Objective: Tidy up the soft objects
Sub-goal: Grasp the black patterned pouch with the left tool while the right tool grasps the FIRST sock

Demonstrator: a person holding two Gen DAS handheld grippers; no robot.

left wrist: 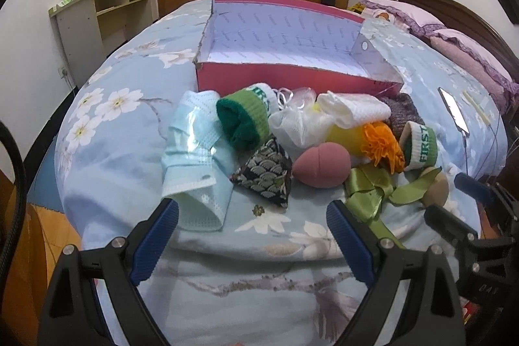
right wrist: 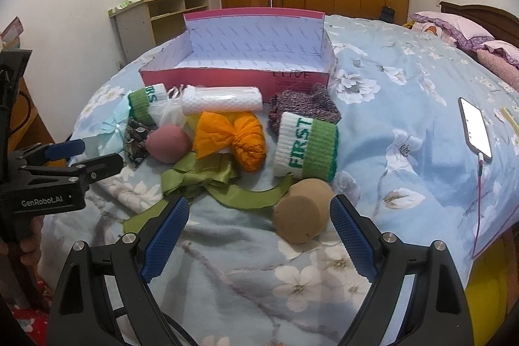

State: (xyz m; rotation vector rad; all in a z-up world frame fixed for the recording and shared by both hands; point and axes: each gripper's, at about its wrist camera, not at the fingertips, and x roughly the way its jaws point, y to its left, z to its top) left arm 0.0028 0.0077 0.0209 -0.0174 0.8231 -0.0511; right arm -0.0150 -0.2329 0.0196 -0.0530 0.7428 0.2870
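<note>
Tan foam cylinder [right wrist: 303, 209] lay at one o'clock just inside the wide-spread right tool [right wrist: 259, 224]; left tool [left wrist: 253, 231], equally wide, faced the pale blue face mask [left wrist: 191, 171] at eleven o'clock.

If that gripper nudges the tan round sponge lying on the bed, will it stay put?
Probably not: the tan sponge lies tipped on its rounded side, so it may roll. It looks like foam, likely light and squashy. The soft quilt might slow it.
</note>
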